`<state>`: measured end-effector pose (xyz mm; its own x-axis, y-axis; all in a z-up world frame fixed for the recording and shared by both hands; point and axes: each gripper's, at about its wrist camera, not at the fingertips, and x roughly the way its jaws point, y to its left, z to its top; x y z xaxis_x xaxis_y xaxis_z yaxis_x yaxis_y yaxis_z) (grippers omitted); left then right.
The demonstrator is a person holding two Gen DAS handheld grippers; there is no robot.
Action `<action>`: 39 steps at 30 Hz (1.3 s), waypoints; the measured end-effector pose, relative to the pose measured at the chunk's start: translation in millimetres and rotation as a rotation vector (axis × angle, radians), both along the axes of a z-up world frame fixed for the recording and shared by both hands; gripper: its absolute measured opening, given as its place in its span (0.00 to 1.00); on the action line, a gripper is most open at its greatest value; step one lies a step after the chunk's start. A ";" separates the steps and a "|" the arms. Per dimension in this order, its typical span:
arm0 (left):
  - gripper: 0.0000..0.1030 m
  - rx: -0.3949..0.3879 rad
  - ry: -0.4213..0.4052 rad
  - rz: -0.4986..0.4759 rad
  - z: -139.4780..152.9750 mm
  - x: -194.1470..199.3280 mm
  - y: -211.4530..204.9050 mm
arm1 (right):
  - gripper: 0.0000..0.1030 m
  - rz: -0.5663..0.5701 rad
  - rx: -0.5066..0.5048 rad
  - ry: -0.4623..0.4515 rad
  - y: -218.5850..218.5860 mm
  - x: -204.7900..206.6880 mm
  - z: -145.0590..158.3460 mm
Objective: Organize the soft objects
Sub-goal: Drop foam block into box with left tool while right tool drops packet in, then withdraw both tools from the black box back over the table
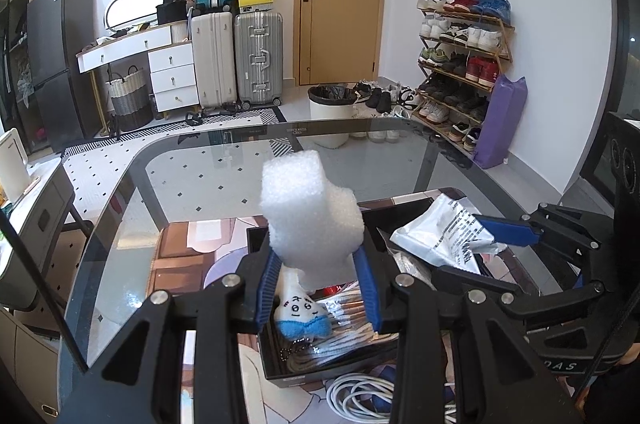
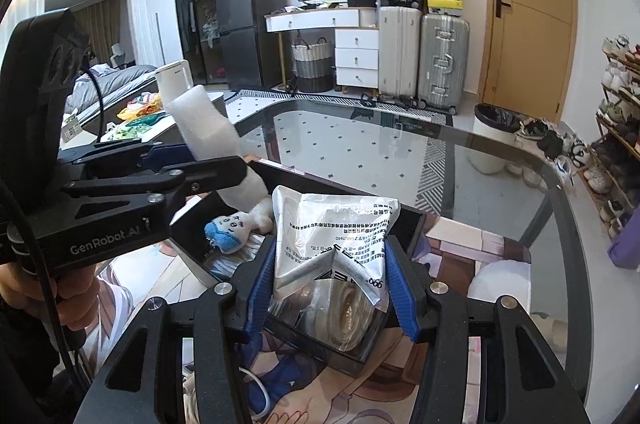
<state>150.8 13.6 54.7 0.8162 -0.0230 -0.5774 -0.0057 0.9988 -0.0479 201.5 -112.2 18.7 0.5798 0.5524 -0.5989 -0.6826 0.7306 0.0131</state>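
Foam [image 1: 310, 220], a white block, stood upright between the blue pads of the left gripper [image 1: 318, 288], whose jaws were clamped on its lower part. The block rose well above the fingers and hung over the black box [image 1: 276, 364]. In the right wrist view the same foam [image 2: 204, 128] stuck out tilted from the left gripper [image 2: 224, 164], and a hand [image 2: 60, 300] held that gripper's handle at the left edge.

The right gripper [image 2: 330, 284] had a silver pouch [image 2: 336, 236] with printed black text between its blue pads. Both pads touched the sides of the crumpled pouch, so the jaws were closed on it, not together. The pouch was above the right part of the box [image 2: 412, 224]. In the left wrist view the pouch [image 1: 440, 232] showed to the right of the foam, with one finger [image 1: 508, 230] of the right gripper against it.

Inside the box lay a small plush toy [image 1: 304, 316], white with a drawn face and a blue bow, just under the foam. Beside it were clear bags [image 2: 348, 316] with something pale in them. The box stood on a printed mat [image 1: 188, 256] on a glass table [image 1: 224, 164]. A white cable [image 1: 360, 396] lay coiled on the mat, just in front of the box.
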 end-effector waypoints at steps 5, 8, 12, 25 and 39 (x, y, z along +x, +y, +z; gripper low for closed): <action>0.53 0.011 0.010 -0.008 -2.3 -1.0 -1.3 | 0.69 0.010 -0.012 -0.020 -2.3 -4.4 0.3; 0.57 0.023 0.011 -0.020 -2.1 -4.3 -1.5 | 0.73 0.009 -0.018 -0.032 -5.6 -6.9 1.3; 0.82 0.035 0.012 -0.014 -0.6 -9.9 -1.6 | 0.84 0.001 -0.008 -0.034 -12.8 -8.1 2.2; 1.00 0.034 -0.035 0.032 4.2 -36.6 15.7 | 0.99 -0.052 0.031 0.007 -34.7 -15.4 -7.6; 1.00 0.005 -0.023 0.017 -6.6 -62.1 19.2 | 0.99 -0.031 0.037 0.049 -40.1 -42.1 -19.7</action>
<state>88.7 32.9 48.1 0.8295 -0.0061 -0.5585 -0.0216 0.9988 -0.0430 159.4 -152.3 -1.0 0.5675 0.5571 -0.6063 -0.6575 0.7499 0.0737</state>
